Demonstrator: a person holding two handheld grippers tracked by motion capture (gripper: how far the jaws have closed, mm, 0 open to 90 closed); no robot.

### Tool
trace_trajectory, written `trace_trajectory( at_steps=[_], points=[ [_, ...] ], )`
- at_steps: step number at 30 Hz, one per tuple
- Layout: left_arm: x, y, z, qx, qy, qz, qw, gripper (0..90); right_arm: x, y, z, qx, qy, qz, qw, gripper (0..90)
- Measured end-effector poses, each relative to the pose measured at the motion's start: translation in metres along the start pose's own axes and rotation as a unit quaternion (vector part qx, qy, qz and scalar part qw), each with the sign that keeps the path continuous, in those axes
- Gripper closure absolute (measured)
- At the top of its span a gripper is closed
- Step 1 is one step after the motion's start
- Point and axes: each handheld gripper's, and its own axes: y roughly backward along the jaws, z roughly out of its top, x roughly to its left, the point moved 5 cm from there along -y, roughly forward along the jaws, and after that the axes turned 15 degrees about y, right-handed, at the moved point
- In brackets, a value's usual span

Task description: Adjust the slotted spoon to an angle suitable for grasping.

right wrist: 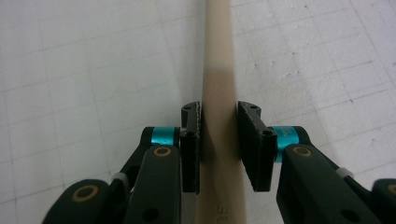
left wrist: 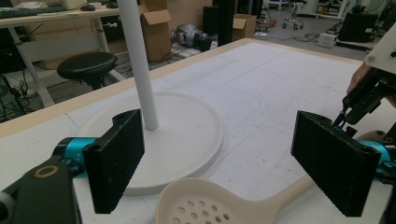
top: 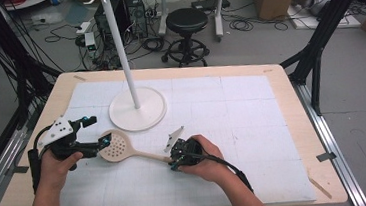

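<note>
The right gripper (top: 175,160) has its jaws clamped on the handle of a cream slotted spoon (top: 125,149), gripping the shaft partway along its length. The right gripper view shows the handle (right wrist: 219,88) running straight out between the two black pads, pinched from both sides, so the hold looks square and unlikely to let the spoon twist. Holding by the shaft leaves the perforated bowl (top: 114,144) free at the far end.

The left gripper (top: 94,147) sits at that bowl end with its jaws spread wide; in the left gripper view the bowl (left wrist: 205,205) lies low between the two open pads, neither of them touching it. It seems placed there to steady or take over the head of the spoon, though that is only a judgement.

The spoon lies across the white mat toward the bench's near-left part, its bowl pointing at the left edge; whether it rests on the mat or is lifted just clear cannot be told. Just beyond it stands a white hook stand, its round base (top: 138,109) on the mat and its pole (top: 120,48) rising to hooks at the top. The spoon is probably meant to hang there, which would explain gripping the handle.
</note>
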Motion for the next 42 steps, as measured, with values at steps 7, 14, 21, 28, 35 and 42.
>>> trace_trajectory(
  at_steps=[7,14,21,28,35,42],
  points=[
    [0.0,0.0,-0.002,0.005,-0.002,0.001,1.0,17.9,0.006,0.022,-0.015,-0.021,-0.022,-0.011,0.9995,64.7],
    [0.0,0.0,-0.003,0.009,-0.001,0.003,1.0,17.9,0.016,0.037,-0.041,-0.022,-0.045,-0.032,0.9982,64.7],
    [-0.001,-0.001,-0.003,0.009,-0.003,0.0,1.0,17.9,0.013,0.035,-0.057,-0.018,-0.058,-0.042,0.9973,64.7],
    [-0.001,0.0,-0.003,0.008,-0.002,0.0,1.0,17.9,-0.004,0.039,-0.066,-0.019,-0.095,-0.063,0.9933,64.7],
    [0.0,0.001,-0.002,0.005,-0.001,0.001,1.0,17.9,-0.016,0.037,-0.065,-0.009,-0.085,-0.055,0.9948,65.1],
    [0.0,0.001,-0.002,0.005,-0.002,0.0,1.0,17.9,-0.018,0.029,-0.051,-0.006,-0.05,-0.039,0.998,67.6]
  ],
)
